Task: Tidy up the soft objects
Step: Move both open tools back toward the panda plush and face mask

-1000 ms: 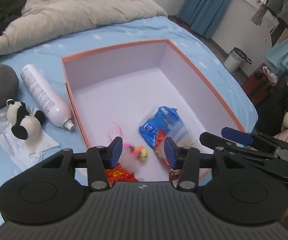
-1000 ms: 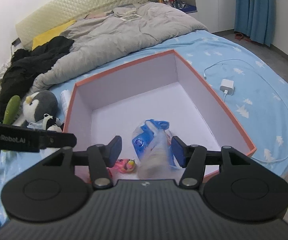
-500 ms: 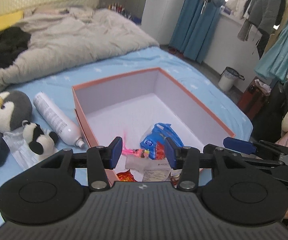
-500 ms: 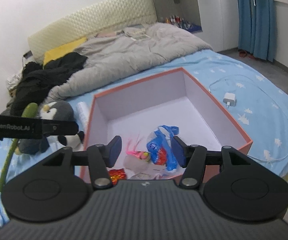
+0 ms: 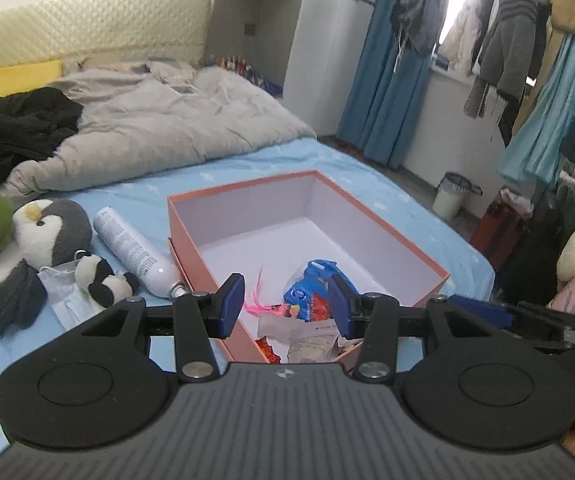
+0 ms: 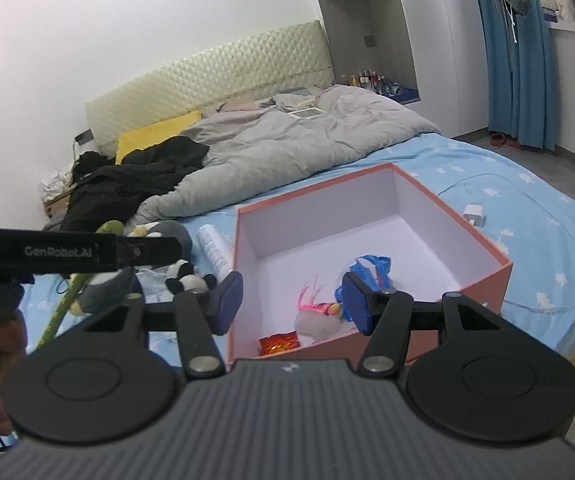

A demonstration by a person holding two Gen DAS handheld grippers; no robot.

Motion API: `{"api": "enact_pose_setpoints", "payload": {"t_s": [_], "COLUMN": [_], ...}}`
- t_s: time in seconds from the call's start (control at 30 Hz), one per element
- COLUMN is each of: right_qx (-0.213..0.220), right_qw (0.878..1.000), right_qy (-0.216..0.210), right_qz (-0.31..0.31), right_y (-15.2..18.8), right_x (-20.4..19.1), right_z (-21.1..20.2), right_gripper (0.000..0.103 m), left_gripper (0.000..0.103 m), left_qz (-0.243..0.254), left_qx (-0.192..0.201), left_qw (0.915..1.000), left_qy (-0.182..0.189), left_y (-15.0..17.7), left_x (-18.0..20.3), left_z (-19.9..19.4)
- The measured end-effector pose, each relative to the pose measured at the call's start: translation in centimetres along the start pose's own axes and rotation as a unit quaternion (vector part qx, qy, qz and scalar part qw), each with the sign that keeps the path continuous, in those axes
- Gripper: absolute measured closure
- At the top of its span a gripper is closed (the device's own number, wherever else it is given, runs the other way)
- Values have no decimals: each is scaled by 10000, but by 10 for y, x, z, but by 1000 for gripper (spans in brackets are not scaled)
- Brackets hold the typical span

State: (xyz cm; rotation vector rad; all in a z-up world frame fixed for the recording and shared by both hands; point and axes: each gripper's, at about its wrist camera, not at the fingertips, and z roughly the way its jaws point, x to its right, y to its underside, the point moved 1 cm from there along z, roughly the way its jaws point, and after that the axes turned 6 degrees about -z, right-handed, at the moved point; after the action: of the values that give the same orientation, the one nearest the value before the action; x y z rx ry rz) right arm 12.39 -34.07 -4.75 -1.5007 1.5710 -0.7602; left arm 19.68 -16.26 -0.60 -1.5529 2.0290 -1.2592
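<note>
Box (image 5: 387,236) on bed (image 5: 135,192) just ahead of left tool (image 5: 285,304); bag (image 5: 311,288) & feather toy (image 5: 263,306) in box's near end. Penguin (image 5: 51,228), panda (image 5: 99,278), can (image 5: 135,250) left of box.

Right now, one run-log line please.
left tongs: open, empty | right tongs: open, empty | orange cardboard box: partly filled | grey penguin plush: outside box

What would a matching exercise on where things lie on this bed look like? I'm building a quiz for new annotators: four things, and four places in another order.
Things:
1. grey-and-white plush penguin
2. blue plastic snack bag
3. white USB charger block
4. white cylindrical spray can

Places:
A. inside the orange cardboard box
B. on the sheet just outside the box's left wall
C. on the sheet to the right of the box, on a cable
D. far left, beside the small plush panda

Pairs: 1-D, 2-A, 3-C, 4-B
</note>
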Motion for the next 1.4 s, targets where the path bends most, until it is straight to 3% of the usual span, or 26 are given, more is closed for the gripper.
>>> {"api": "enact_pose_setpoints", "payload": {"t_s": [0.37,0.97,1.13,1.4], "right_qx": [-188,-507,-591,-900], "right_qw": [9996,9938,9914,9865], "right_qy": [-148,-755,-784,-824], "right_qz": [-168,-643,-866,-1096], "right_y": [25,52,54,51], "right_x": [-27,-108,-130,-149], "right_z": [-24,-7,8,64], "right_gripper": [45,45,45,45], "left_gripper": [51,51,51,51], "left_qz": [-333,-1272,-1602,-2167], "left_qx": [90,171,158,2], "left_qw": [9994,9890,9832,9721], "left_qy": [-84,-740,-860,-900], "left_y": [36,91,102,115], "left_x": [-14,-115,-147,-206], "left_z": [-49,-94,-85,-28]}}
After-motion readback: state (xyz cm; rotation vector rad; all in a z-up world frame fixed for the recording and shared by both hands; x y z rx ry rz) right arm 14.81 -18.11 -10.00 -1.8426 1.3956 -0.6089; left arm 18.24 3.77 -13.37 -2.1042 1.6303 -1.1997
